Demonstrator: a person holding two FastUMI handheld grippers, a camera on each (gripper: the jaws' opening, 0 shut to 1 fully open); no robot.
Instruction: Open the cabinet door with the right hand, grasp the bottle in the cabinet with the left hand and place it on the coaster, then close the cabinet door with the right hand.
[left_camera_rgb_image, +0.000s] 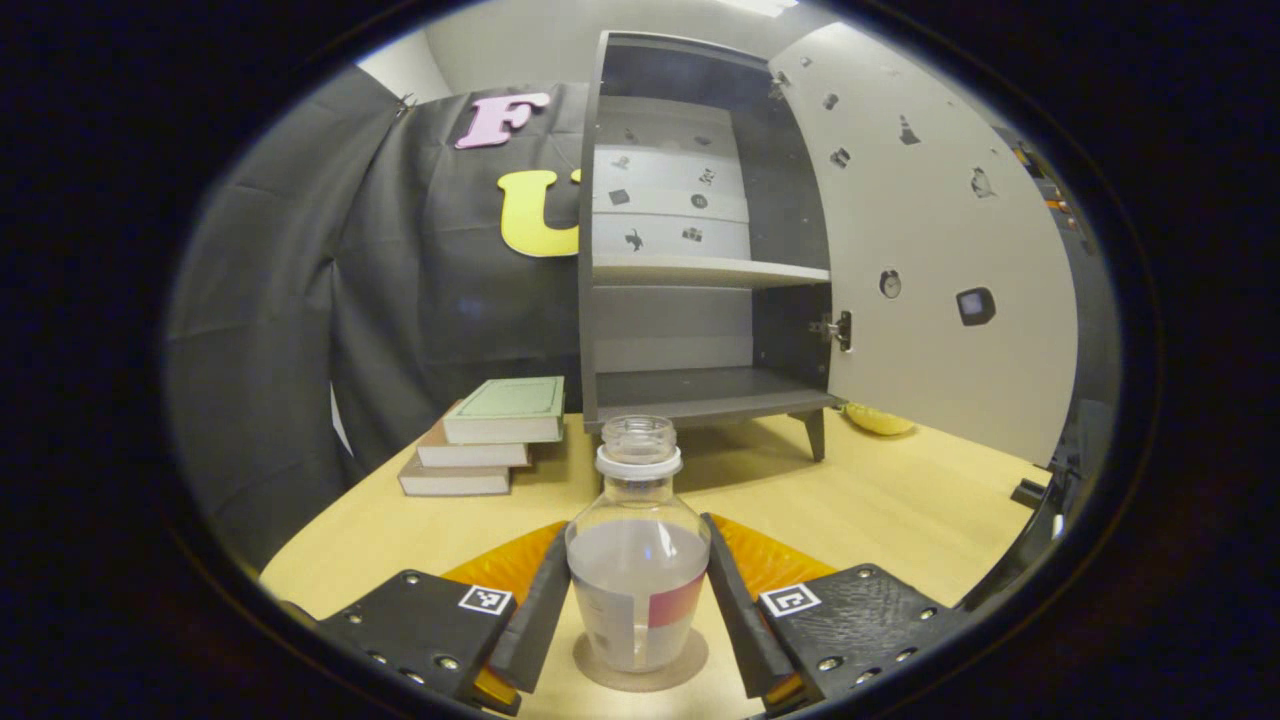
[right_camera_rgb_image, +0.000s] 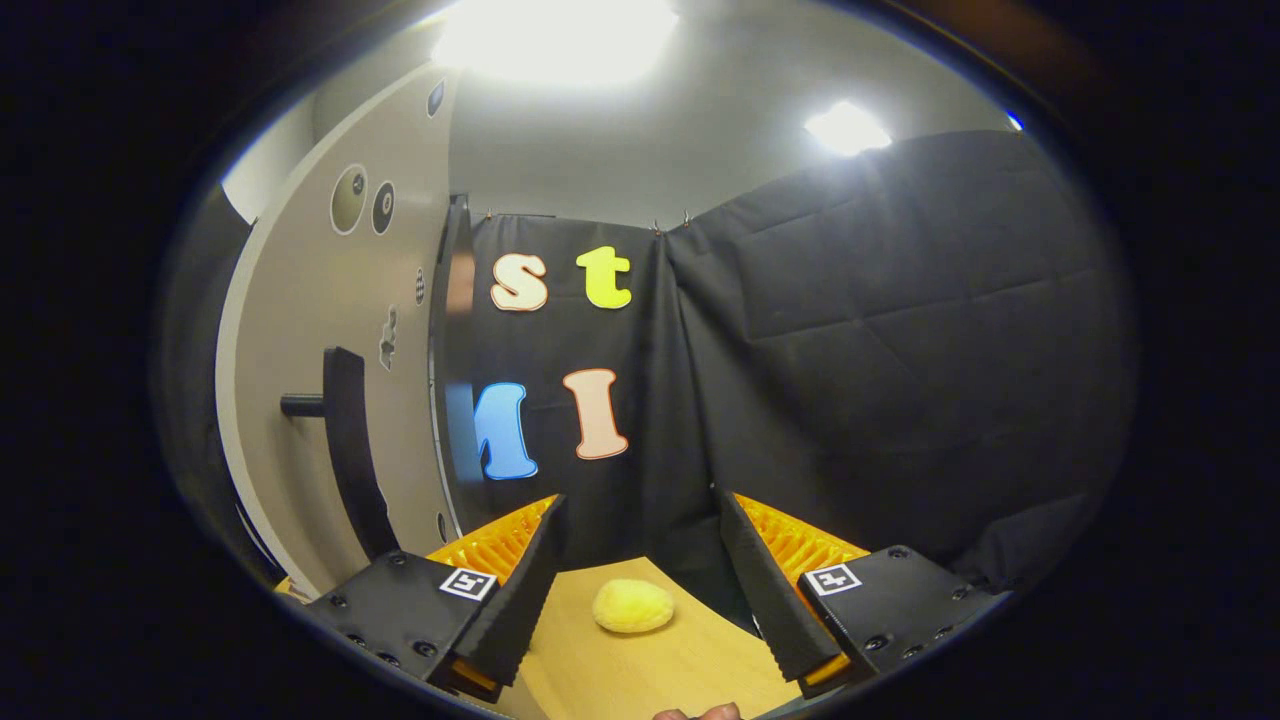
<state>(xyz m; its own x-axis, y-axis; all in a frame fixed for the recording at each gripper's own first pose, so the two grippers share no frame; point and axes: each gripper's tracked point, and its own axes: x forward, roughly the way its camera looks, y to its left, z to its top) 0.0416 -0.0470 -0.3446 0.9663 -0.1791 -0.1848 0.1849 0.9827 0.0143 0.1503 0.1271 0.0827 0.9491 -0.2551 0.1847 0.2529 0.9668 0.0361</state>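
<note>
In the left gripper view, 3 stacked books lie on the desk ahead-left of the left tool. Its 2 fingers flank the bottle, which stands upright on the round coaster; whether they press on it I cannot tell. Straight ahead the cabinet stands with its door swung wide open to the right. In the right gripper view, the door handle sits ahead-left of the right tool, which is spread wide with nothing in it, and a yellow lump lies on the desk between its fingers.
</note>
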